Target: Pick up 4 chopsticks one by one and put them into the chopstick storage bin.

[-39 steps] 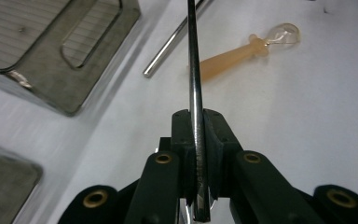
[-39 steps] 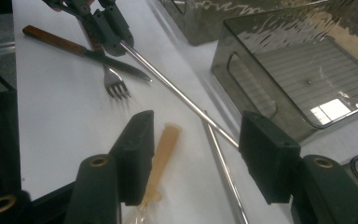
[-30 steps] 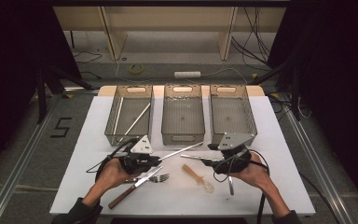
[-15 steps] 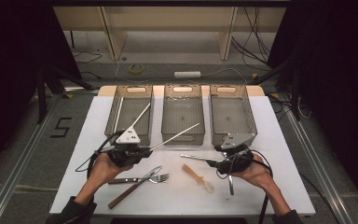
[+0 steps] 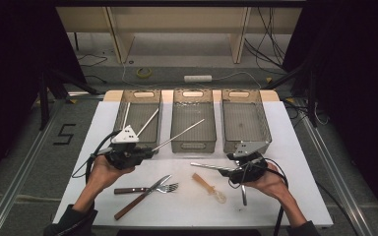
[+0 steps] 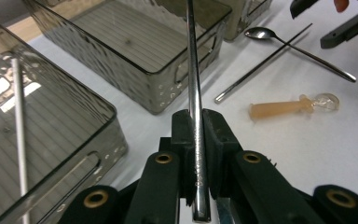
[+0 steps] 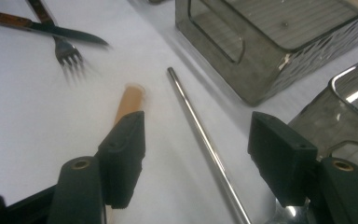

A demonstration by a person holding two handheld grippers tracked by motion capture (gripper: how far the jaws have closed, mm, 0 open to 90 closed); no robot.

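While my left gripper [image 5: 145,151] clamps a metal straw [image 6: 195,93] (slanting up over the middle bin [image 5: 193,140]), my left forearm angles in from below. My right gripper [image 5: 226,169], jaws just spread wide, rests low around a second straw [image 7: 200,135] lying untouched on the table [image 5: 275,196].

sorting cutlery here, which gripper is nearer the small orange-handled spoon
Right. The right gripper hovers open beside the orange-handled spoon; the left gripper, shut on a metal rod, is farther off.
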